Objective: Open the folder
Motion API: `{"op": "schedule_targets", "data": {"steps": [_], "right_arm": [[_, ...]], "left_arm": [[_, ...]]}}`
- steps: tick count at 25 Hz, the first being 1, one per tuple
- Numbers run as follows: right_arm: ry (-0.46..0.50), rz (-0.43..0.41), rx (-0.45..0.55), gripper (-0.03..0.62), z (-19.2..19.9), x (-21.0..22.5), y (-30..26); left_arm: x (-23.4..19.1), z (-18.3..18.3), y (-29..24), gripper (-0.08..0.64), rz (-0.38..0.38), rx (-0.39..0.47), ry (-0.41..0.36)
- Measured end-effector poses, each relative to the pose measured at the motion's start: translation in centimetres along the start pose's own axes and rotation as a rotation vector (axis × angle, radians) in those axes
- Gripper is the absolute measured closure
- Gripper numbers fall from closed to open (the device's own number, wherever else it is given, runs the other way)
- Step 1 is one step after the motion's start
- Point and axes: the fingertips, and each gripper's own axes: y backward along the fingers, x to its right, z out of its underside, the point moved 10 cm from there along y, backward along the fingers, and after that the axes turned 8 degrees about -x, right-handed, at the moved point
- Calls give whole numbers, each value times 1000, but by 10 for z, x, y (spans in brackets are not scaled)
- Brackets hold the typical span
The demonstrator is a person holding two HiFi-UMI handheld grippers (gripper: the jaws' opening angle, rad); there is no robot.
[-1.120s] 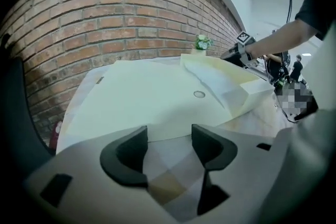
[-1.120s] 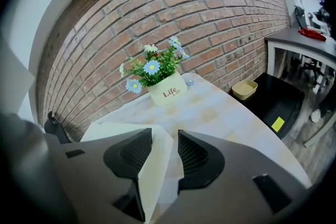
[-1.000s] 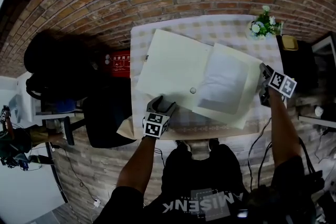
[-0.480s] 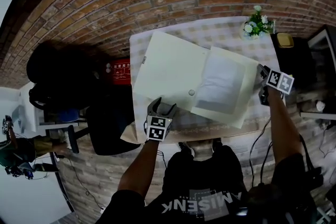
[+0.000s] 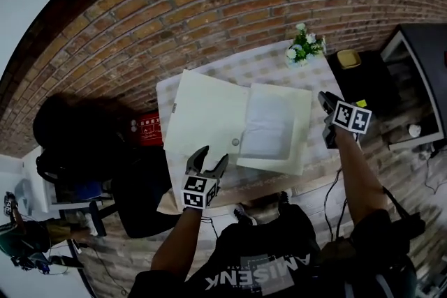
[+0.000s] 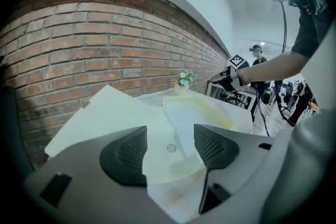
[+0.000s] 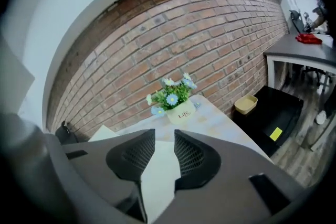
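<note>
From the head view we see the folder (image 5: 209, 115) lying spread open on the checked table (image 5: 276, 61), its right leaf carrying a white sheet (image 5: 269, 128), with a small flower pot (image 5: 302, 49) at the table's far corner. Our left gripper (image 5: 211, 158) hangs over the near edge, just off the folder's near edge, and our right gripper (image 5: 325, 108) sits at the table's right side, beside the right leaf. In the left gripper view the left gripper (image 6: 167, 136) has its jaws wide apart, having just been opening; nothing is between the pads, and the open folder (image 6: 121, 113) with its round snap (image 6: 171, 148) shows beyond them. In the right gripper view the right gripper (image 7: 164, 149) has its jaws closer together, having just been closing, yet a narrow gap remains with nothing clamped; a pale strip of the folder (image 7: 157, 181) shows below the gap and the flower pot (image 7: 176, 105) beyond.
</note>
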Motion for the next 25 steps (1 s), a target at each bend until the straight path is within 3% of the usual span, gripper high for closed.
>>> {"op": "schedule_targets", "data": {"steps": [5, 11, 17, 22, 25], "right_arm": [[35, -72, 64, 474, -16, -33, 41], [113, -140, 153, 503, -26, -72, 90], [220, -150, 209, 511, -31, -111, 129], [295, -155, 257, 517, -33, -134, 155], [330, -156, 283, 525, -29, -149, 170]], "left_arm": [[18, -39, 16, 281, 54, 140, -8], [32, -79, 44, 371, 84, 301, -13], [29, -101, 69, 436, 92, 358, 47], [33, -113, 80, 532, 85, 404, 48], [34, -119, 93, 546, 61, 416, 36]]}}
